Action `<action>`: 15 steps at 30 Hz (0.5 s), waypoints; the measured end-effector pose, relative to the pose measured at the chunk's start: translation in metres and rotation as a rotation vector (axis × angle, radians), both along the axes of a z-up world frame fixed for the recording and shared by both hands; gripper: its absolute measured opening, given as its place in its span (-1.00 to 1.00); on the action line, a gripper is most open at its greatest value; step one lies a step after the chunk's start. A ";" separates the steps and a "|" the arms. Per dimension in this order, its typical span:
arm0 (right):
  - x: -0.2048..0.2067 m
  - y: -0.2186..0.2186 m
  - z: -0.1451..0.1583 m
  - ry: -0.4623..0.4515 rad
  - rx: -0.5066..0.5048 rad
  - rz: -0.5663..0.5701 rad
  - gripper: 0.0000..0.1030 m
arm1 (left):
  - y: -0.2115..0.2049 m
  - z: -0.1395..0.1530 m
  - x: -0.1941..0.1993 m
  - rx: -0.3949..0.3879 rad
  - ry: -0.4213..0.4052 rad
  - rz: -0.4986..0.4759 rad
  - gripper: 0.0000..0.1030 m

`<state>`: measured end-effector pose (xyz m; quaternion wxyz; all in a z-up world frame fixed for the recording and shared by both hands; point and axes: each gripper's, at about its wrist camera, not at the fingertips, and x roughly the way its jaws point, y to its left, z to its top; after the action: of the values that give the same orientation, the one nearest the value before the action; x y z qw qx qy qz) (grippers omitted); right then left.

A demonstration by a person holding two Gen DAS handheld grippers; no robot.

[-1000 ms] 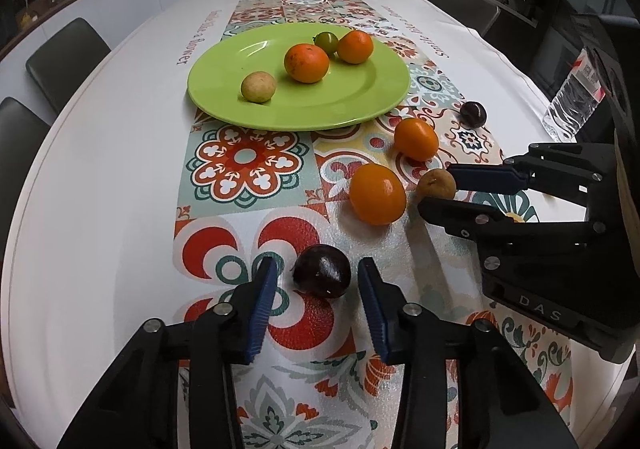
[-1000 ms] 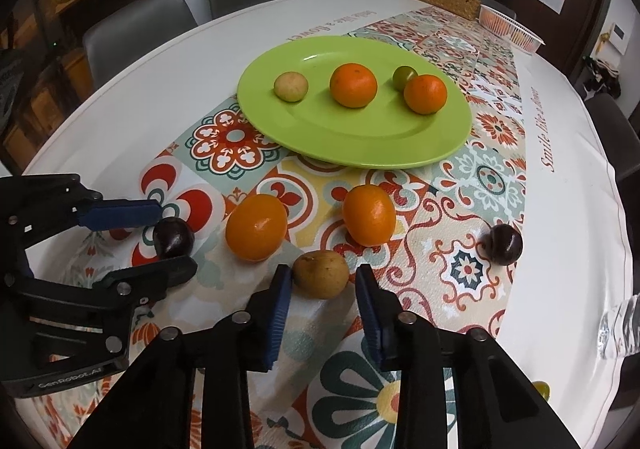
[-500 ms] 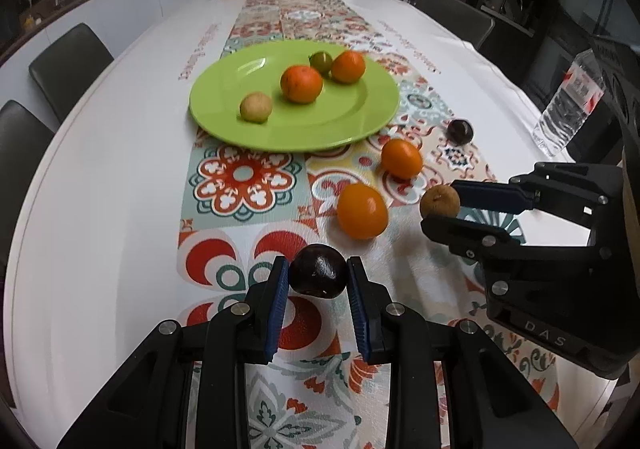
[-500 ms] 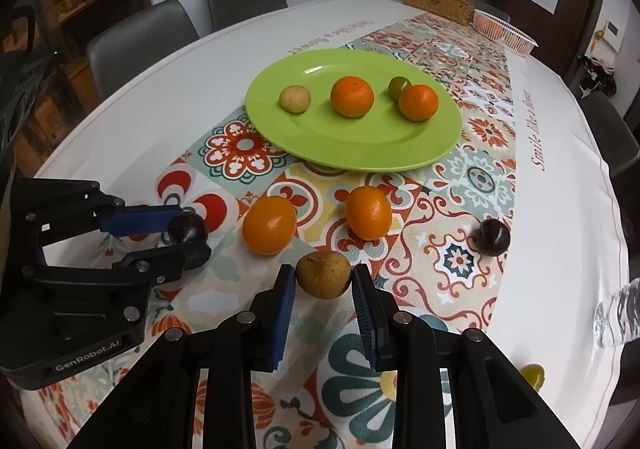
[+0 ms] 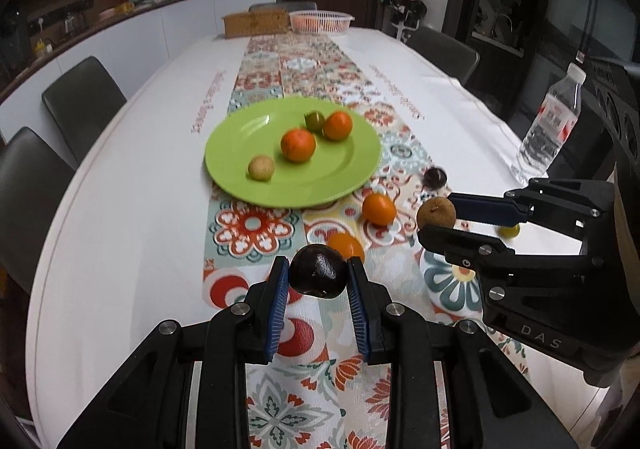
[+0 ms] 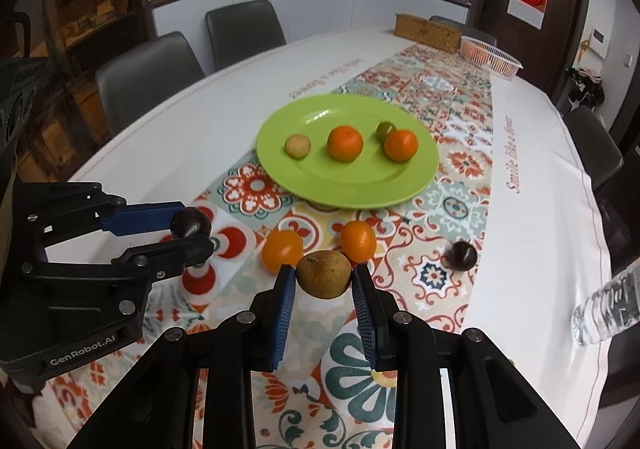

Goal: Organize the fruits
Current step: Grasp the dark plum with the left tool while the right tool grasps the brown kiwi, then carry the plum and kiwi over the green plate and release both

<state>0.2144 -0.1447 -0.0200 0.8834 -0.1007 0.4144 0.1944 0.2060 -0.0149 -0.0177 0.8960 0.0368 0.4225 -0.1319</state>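
Room: dining space, dark chairs round a long oval worktop, counter along the far wall.
Cloth: white, with a patterned tile runner down the middle.
Plate: green, on the runner; holds two oranges, one small green fruit and one pale fruit.
Left tongs: clamped on a dark plum, blue pads pressing both its sides; plum is clear of the cloth.
Right tongs: clamped on a brown fruit, likewise off the cloth; seen side-on from the left camera at.
Loose fruit: two oranges on the runner between tongs and plate; second plum further right; small yellow-green fruit partly hidden behind the right tongs.
Bottle: clear plastic, upright at the worktop's right edge.
Far end: wicker box and pale basket, side by side.
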 end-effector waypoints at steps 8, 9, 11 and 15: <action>0.002 -0.002 0.026 -0.061 0.039 -0.019 -0.41 | 0.007 0.026 0.004 -0.003 -0.067 0.023 -0.43; 0.002 -0.002 0.029 -0.067 0.042 -0.021 -0.41 | 0.008 0.028 0.005 -0.003 -0.073 0.024 -0.43; 0.005 -0.001 0.035 -0.082 0.047 -0.026 -0.41 | 0.009 0.033 0.008 -0.002 -0.084 0.025 -0.43; 0.012 0.000 0.043 -0.104 0.055 -0.036 -0.41 | 0.010 0.040 0.016 0.001 -0.103 0.028 -0.43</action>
<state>0.2260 -0.1448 0.0231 0.9094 -0.0787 0.3644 0.1842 0.2219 -0.0053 0.0226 0.9183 0.0382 0.3763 -0.1170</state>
